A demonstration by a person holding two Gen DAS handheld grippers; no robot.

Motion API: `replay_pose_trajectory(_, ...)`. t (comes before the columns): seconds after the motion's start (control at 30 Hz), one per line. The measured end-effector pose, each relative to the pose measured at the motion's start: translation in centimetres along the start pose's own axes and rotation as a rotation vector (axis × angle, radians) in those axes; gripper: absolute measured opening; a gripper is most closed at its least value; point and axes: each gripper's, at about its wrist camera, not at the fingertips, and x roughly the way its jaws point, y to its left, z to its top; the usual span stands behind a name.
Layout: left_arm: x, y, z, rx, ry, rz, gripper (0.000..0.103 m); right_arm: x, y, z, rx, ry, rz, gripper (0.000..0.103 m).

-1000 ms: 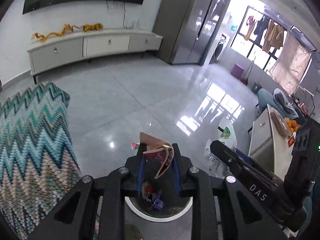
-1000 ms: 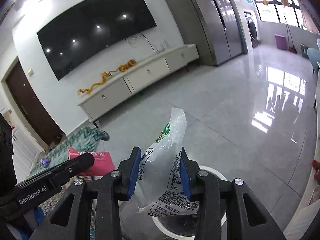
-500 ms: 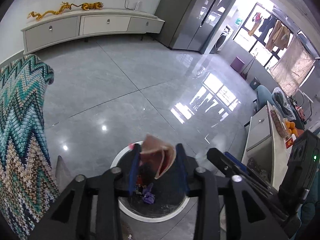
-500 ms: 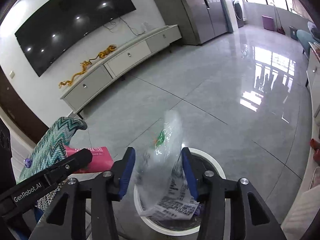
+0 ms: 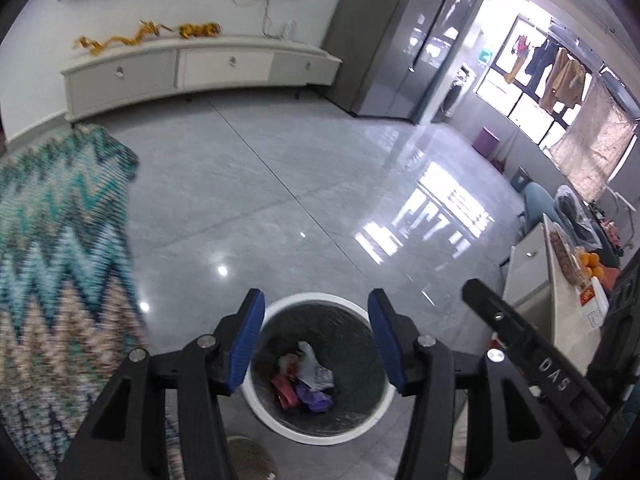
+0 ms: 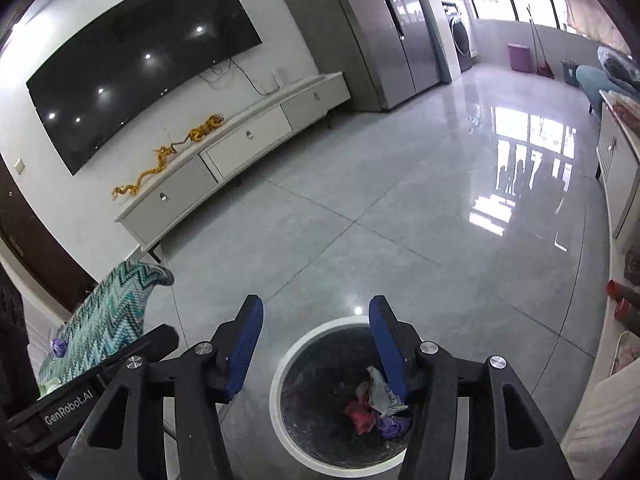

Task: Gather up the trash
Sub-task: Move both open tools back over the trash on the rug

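We've got both the left gripper (image 5: 316, 336) and right gripper (image 6: 316, 342) spread wide and empty over the trash bin (image 5: 260, 404), wrappers (image 5: 304, 380) sitting inside, so next is probably hunting more litter.

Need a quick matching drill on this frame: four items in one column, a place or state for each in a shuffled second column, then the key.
1. left gripper
2. trash bin
3. zigzag blanket
4. gold ornaments

A. on the white TV cabinet
B. open, empty, above the bin
C. on the floor, wrappers inside
D. draped at the left edge of view

Pairs: 1-B, 2-C, 3-D, 4-A
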Motion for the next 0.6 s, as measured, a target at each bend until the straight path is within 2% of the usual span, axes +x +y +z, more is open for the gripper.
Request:
replay_pose_trajectory(0.1, -2.1, 0.5, 0.2, 0.0, -0.048, 0.05, 0.06, -0.9, 1.1, 0.2, -0.015, -0.028, 0.003, 0.053)
replay_pose_trajectory(0.3, -6.4, 2.0, 0.1, -0.01, -0.135, 0.126, 0.065, -2.5, 3.8, 0.2, -0.051, -0.066, 0.042, 0.053)
replay_pose_trajectory(0.6, -13.8, 5.8, -0.5, -0.036, -0.265, 0.252, 0.066, -4.6, 9.4, -0.3, -0.118, -0.118, 0.143, 0.053)
